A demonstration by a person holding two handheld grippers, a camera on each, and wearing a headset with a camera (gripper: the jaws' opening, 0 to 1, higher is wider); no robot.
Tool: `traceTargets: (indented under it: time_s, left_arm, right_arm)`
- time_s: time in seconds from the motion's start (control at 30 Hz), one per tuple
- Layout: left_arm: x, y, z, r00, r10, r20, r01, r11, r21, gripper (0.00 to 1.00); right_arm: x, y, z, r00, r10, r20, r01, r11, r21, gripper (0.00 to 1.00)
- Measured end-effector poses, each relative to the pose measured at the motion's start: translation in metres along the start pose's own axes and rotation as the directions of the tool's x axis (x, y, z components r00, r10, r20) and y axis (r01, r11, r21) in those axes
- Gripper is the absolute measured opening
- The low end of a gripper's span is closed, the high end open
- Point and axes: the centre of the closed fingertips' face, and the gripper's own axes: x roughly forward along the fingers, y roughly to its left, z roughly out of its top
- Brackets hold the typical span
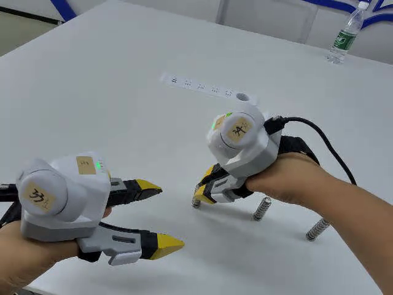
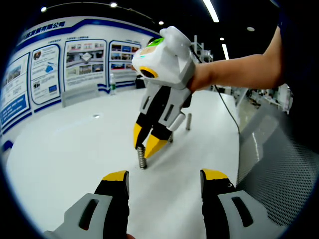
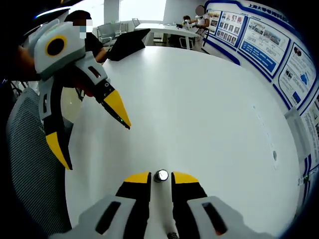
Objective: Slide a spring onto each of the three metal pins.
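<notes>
Three metal pins stand on the white table [image 1: 123,110], each wearing a spring. My right gripper [image 1: 204,192] points down, its jaws closed around the top of the left pin [image 1: 196,201]. In the right gripper view that pin's shiny top [image 3: 161,175] sits between the yellow tips of the right gripper [image 3: 161,178]. The left gripper view shows the same pin [image 2: 142,157] under the right gripper [image 2: 148,144]. The other two sprung pins [image 1: 262,209] [image 1: 317,229] stand free to the right. My left gripper [image 1: 161,215] [image 2: 164,175] [image 3: 92,139] hovers open and empty at the left.
A white power strip [image 1: 202,87] lies farther back on the table, and a water bottle [image 1: 346,34] stands at the far right corner. A black cable [image 1: 319,138] trails from the right gripper. A mesh chair [image 2: 279,164] is beside the table.
</notes>
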Motion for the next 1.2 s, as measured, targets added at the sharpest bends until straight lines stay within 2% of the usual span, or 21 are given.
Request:
traceTargets:
  time_s: [0.27, 0.67, 0.83, 0.97, 1.2]
  left_arm:
    - [0.000, 0.001, 0.003, 1.0000, 0.001, -0.003, -0.001, 1.000, 0.009, 0.59]
    - [0.001, 0.001, 0.003, 1.0000, -0.001, -0.008, 0.001, 1.000, 0.006, 0.62]
    - [0.003, 0.004, 0.008, 1.0000, 0.002, 0.001, -0.002, 1.000, 0.004, 0.64]
    - [0.005, 0.004, 0.011, 1.0000, 0.002, 0.009, -0.002, 1.000, 0.006, 0.66]
    - [0.006, 0.002, 0.014, 0.9999, -0.004, 0.013, 0.004, 1.000, 0.013, 0.67]
  right_arm:
    - [-0.014, -0.004, 0.002, 0.9984, -0.027, 0.050, 0.025, 0.999, 0.043, 0.21]
    - [-0.043, 0.001, -0.007, 0.9902, -0.082, 0.113, 0.071, 0.993, 0.097, 0.26]
    - [-0.055, 0.002, -0.011, 0.9820, -0.116, 0.149, 0.097, 0.986, 0.133, 0.29]
    - [-0.067, 0.006, -0.009, 0.9704, -0.138, 0.199, 0.103, 0.979, 0.177, 0.30]
    - [-0.078, 0.017, -0.019, 0.9620, -0.164, 0.218, 0.118, 0.971, 0.210, 0.31]
